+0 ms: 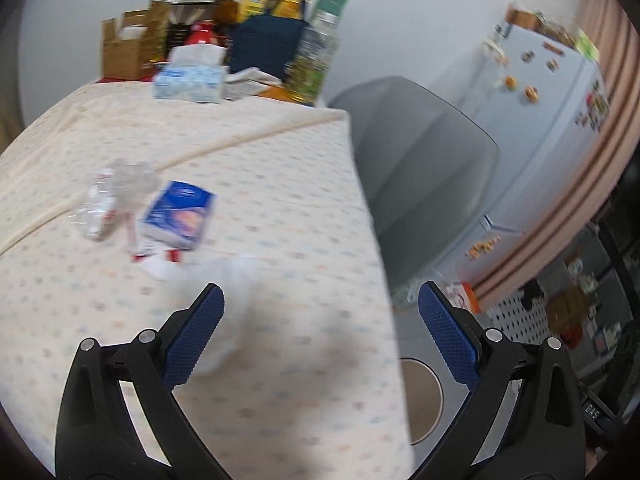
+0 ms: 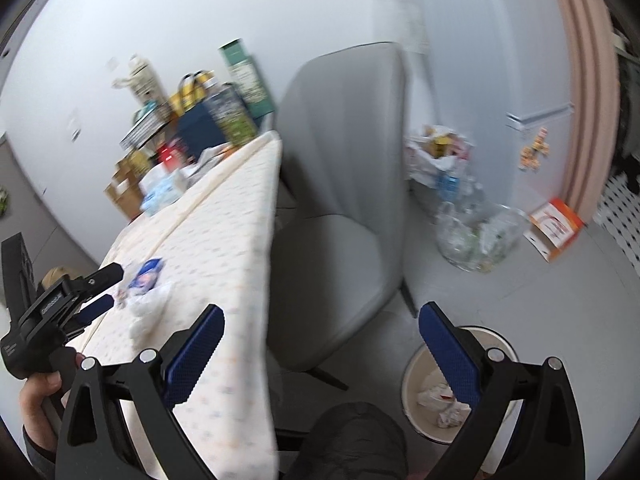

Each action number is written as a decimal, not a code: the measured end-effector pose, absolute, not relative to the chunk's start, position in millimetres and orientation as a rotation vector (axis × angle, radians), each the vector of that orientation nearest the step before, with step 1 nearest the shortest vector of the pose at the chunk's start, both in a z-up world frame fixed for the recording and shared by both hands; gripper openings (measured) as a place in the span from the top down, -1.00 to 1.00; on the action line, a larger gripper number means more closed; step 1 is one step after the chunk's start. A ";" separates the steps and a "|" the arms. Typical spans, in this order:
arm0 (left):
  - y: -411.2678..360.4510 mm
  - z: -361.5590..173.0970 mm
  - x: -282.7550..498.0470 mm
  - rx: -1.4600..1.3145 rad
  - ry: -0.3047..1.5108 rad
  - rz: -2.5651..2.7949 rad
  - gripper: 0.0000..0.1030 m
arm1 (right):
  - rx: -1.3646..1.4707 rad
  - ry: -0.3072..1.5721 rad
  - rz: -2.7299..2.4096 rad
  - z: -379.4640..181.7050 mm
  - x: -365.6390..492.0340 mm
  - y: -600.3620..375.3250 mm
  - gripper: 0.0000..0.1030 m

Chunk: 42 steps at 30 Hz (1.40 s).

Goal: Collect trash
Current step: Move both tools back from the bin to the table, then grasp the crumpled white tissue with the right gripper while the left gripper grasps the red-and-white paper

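The surface [image 1: 280, 200] wore a dotted cloth, with a grey chair [image 2: 344, 184] beside it and a bin [image 2: 424, 396] on the floor. The left tongs [image 1: 320, 304] hung released over the cloth, a white crumpled wrapper [image 1: 236, 280] just ahead of its left finger. Beyond lay a blue packet [image 1: 180, 212] and a clear bottle [image 1: 108, 200]. The right tongs [image 2: 320, 320] gaped empty off the edge, above the bin.

A grey chair [image 2: 340, 184] stands beside the cloth-covered table [image 2: 224, 216].
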<state>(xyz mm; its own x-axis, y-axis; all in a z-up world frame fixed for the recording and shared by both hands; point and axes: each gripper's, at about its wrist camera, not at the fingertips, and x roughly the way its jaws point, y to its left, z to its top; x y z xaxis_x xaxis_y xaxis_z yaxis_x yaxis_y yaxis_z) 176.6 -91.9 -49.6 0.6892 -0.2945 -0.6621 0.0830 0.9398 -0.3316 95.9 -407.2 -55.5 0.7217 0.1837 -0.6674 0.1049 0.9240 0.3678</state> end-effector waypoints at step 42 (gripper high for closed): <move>55.9 -101.0 187.6 -0.412 0.855 -0.037 -0.03 | 0.218 1.014 0.370 -103.3 199.1 -175.5 0.92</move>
